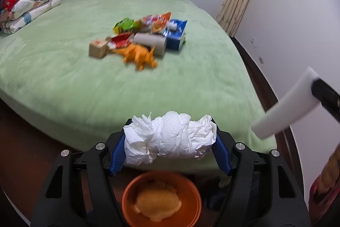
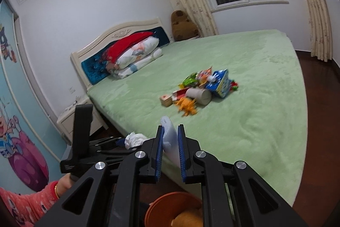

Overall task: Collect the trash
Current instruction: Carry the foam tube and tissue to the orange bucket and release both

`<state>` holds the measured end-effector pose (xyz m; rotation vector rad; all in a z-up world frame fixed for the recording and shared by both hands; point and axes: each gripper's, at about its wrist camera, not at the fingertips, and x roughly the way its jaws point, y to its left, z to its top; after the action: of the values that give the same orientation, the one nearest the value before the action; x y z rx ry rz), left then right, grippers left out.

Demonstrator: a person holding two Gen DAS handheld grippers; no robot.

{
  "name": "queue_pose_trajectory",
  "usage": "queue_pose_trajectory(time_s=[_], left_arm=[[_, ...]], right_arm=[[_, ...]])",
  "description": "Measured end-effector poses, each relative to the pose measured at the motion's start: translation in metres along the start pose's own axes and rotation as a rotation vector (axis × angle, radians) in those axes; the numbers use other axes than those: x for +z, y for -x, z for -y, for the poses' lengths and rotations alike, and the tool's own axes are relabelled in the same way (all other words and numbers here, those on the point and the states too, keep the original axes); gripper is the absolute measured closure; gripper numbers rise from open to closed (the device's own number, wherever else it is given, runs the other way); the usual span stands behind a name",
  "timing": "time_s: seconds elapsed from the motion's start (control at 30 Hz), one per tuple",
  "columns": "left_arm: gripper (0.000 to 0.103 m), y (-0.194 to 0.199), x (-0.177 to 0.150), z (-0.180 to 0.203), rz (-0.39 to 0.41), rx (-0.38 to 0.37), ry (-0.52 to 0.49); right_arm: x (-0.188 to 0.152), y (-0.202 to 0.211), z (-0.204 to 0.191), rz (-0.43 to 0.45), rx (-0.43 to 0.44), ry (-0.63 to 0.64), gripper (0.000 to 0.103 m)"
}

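My left gripper (image 1: 170,127) is shut on a crumpled white tissue wad (image 1: 170,139), pinched between its blue pads above the foot of the green bed (image 1: 63,69). Directly below it stands an orange bin (image 1: 161,199) with a yellowish lump inside. My right gripper (image 2: 171,129) is shut on a flat white foam strip (image 2: 170,139), which also shows at the right of the left wrist view. On the middle of the bed lies a pile: snack wrappers (image 1: 148,21), a blue carton (image 1: 176,35), a grey paper cup (image 1: 150,42), an orange toy dinosaur (image 1: 138,54) and a small cardboard box (image 1: 97,47).
Folded quilts and pillows (image 2: 133,54) are stacked against the headboard, with a brown plush toy (image 2: 182,24) in the corner. A white nightstand (image 2: 70,120) stands left of the bed. Dark wooden floor (image 2: 318,120) runs along the bed's right side. A pink sleeve (image 2: 21,205) holds the left gripper.
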<state>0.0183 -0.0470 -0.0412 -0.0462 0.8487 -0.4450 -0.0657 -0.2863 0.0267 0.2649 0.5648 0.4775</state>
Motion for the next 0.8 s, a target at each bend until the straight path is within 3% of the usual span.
queue_pose_trajectory(time_s=[0.3, 0.5, 0.8], left_arm=[[0.037, -0.001, -0.078, -0.026, -0.135, 0.041, 0.024], [0.037, -0.043, -0.134, -0.04, -0.294, 0.053, 0.078], [0.036, -0.116, -0.188, -0.035, -0.498, 0.092, 0.069]], right_arm=[[-0.047, -0.027, -0.012, -0.146, 0.03, -0.024, 0.09], [-0.099, -0.062, -0.01, -0.294, 0.032, -0.095, 0.09], [-0.173, -0.121, 0.014, -0.486, -0.019, -0.24, 0.089]])
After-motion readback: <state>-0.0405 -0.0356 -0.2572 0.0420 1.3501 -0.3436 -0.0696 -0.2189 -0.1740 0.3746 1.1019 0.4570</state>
